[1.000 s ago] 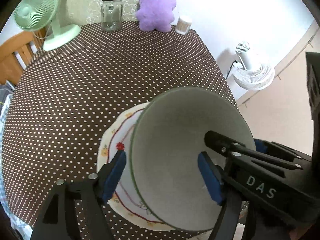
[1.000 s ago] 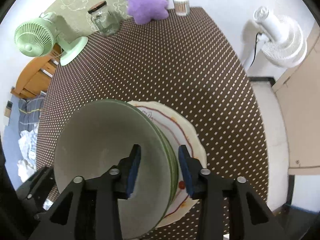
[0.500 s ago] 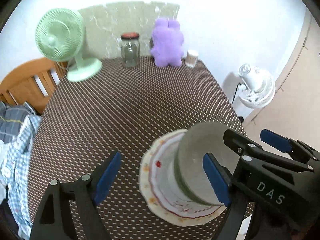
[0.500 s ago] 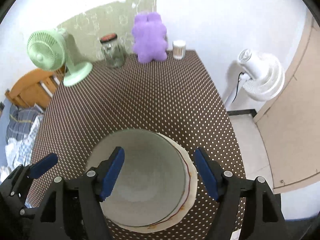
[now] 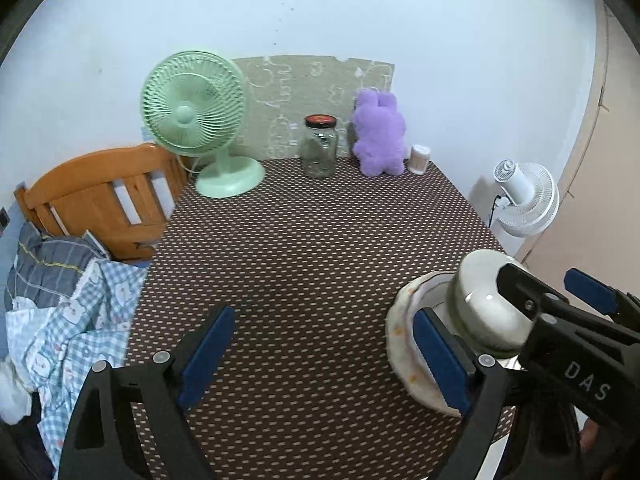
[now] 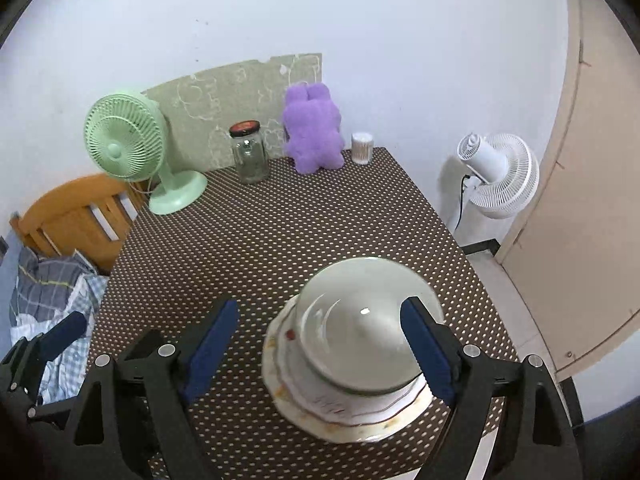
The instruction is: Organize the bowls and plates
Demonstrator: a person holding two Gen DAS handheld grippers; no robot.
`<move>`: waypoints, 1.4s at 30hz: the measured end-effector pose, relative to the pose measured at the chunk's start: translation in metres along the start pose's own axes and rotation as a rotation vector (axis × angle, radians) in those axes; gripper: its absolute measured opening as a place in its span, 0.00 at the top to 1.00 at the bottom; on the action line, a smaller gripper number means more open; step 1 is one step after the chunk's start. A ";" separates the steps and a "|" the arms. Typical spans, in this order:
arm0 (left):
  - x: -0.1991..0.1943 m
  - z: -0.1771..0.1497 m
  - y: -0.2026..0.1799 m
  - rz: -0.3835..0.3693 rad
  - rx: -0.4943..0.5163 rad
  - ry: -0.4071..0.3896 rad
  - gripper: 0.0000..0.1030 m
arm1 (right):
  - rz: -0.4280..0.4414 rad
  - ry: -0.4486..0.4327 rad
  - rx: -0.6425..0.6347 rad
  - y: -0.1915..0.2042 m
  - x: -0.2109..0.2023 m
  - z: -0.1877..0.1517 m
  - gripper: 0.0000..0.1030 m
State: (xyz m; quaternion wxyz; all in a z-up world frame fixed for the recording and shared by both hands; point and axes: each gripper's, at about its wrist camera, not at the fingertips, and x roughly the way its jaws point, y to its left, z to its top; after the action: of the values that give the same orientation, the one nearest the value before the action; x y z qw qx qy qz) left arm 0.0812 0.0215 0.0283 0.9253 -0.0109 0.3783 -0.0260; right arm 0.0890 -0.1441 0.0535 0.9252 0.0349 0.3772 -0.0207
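- Two claws — left gripper [image 5: 324, 354] and right gripper [image 6: 320, 346] — are opening, nothing between them.
- Bowl [image 6: 360, 324] sits on plate [image 6: 352, 412], near right table [image 6: 260, 240] edge.
- Back off steadily — avoid clipping the rim.

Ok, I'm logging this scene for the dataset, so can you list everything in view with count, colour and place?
bowl: one, pale grey-green, on the plate
plate: one, white with a red line and small flowers, near right part of the table
table: one, brown cloth with white dots
desk fan: one, mint green, far left corner of the table
jar: one, clear glass with a dark lid, far edge
plush toy: one, purple, far edge beside the jar
small container: one, clear, holding pale sticks, far right corner
floor fan: one, white, on the floor right of the table
chair: one, orange wood, left of the table
cloth: a pile, blue checked, by the chair
left tool: black with blue pads, opening, nothing between them
right tool: black with blue pads, opening, above the bowl
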 end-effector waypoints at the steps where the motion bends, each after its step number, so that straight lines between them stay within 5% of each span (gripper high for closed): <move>1: -0.002 -0.003 0.005 0.003 0.002 -0.008 0.11 | 0.000 -0.007 0.001 0.004 -0.003 -0.004 0.17; 13: -0.020 -0.052 0.035 0.097 0.000 -0.064 0.09 | 0.038 -0.045 -0.030 0.028 -0.016 -0.051 0.17; 24: -0.044 -0.090 0.026 0.095 -0.068 -0.106 0.05 | 0.075 -0.077 -0.063 0.014 -0.030 -0.093 0.17; 42: -0.062 -0.102 0.013 0.093 -0.070 -0.160 0.00 | 0.055 -0.137 -0.061 0.000 -0.056 -0.112 0.16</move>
State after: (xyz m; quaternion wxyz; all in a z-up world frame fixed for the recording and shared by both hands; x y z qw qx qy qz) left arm -0.0337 0.0376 -0.0018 0.9518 -0.0279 0.3040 0.0312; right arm -0.0288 -0.1342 0.0131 0.9498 0.0157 0.3122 0.0138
